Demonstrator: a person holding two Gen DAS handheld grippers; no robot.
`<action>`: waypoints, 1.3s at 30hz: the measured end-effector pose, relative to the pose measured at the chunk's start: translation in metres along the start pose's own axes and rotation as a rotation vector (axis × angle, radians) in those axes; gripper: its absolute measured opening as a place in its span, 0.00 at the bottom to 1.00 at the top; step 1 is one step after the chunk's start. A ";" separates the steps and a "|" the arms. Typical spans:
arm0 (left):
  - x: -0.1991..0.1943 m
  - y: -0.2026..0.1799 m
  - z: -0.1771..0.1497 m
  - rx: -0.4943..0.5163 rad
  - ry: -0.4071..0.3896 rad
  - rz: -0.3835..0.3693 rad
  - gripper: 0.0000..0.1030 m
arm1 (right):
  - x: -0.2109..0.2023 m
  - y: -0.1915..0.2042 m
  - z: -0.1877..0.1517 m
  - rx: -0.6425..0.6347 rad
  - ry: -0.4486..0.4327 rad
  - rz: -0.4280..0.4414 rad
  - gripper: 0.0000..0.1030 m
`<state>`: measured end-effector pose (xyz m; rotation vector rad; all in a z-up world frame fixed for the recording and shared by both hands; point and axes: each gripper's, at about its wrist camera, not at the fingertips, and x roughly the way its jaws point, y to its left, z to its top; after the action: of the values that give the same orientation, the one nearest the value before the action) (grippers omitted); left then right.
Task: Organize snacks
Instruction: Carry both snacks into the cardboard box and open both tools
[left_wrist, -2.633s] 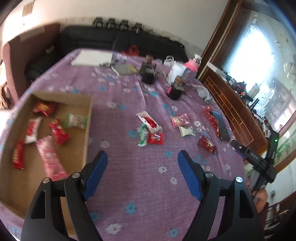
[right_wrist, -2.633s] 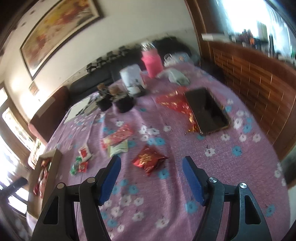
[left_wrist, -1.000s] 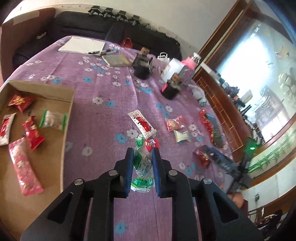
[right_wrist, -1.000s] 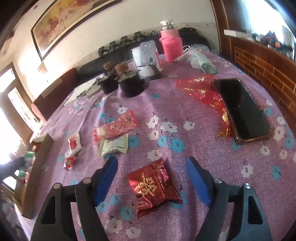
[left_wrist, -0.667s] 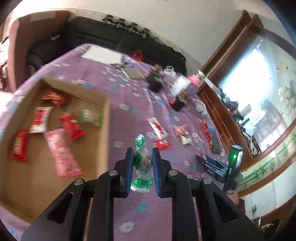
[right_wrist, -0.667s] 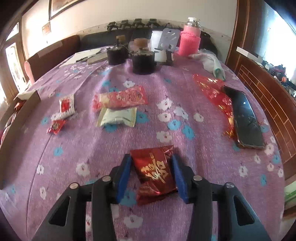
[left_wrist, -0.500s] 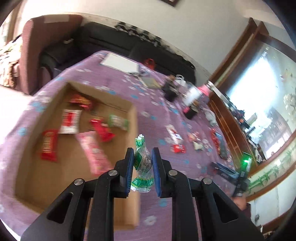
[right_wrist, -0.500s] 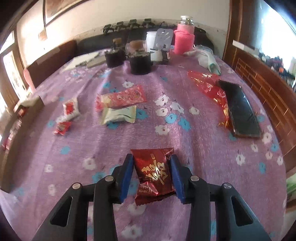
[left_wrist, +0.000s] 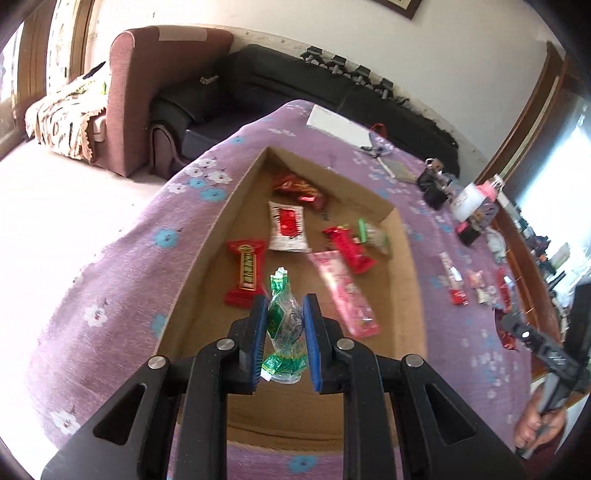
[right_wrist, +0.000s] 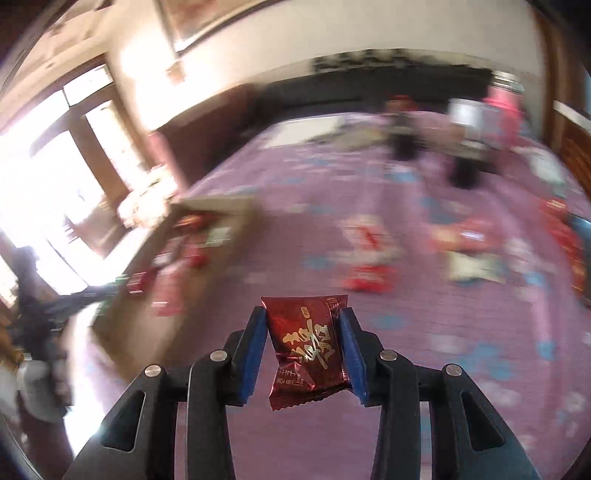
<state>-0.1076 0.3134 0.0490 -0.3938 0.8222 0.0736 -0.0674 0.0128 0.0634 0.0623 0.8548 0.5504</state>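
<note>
My left gripper (left_wrist: 284, 314) is shut on a green-and-clear candy wrapper (left_wrist: 282, 325) and holds it above the near part of the open cardboard box (left_wrist: 402, 280). The box holds several snacks, among them a red bar (left_wrist: 246, 271), a white-and-red packet (left_wrist: 287, 227) and a pink packet (left_wrist: 343, 290). My right gripper (right_wrist: 303, 328) is shut on a dark red snack packet with gold letters (right_wrist: 308, 347), held above the purple tablecloth (right_wrist: 424, 369). The box shows blurred at the left of the right wrist view (right_wrist: 229, 206).
Loose snacks lie on the cloth right of the box (left_wrist: 456, 280) and mid-table (right_wrist: 369, 254). Black cups (left_wrist: 432, 188), a pink-capped bottle (left_wrist: 487, 184) and a white notepad (left_wrist: 338, 123) stand at the far side. A sofa (left_wrist: 295, 88) and an armchair (left_wrist: 147, 92) lie beyond.
My left gripper carried the green candy leftwards over the box. My right gripper lifted the red packet off the cloth and swung left towards the box; its view is now blurred.
</note>
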 end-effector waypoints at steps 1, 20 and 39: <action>0.003 0.000 0.000 0.010 0.002 0.014 0.17 | 0.006 0.014 0.002 -0.014 0.009 0.023 0.39; -0.011 0.014 -0.001 -0.006 -0.023 0.130 0.56 | 0.104 0.153 -0.010 -0.231 0.112 0.093 0.36; -0.057 -0.057 -0.021 0.154 -0.182 0.266 0.64 | 0.052 0.115 -0.019 -0.173 0.013 0.079 0.43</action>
<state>-0.1489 0.2582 0.0948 -0.1281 0.6909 0.2872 -0.1043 0.1335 0.0454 -0.0659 0.8169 0.6981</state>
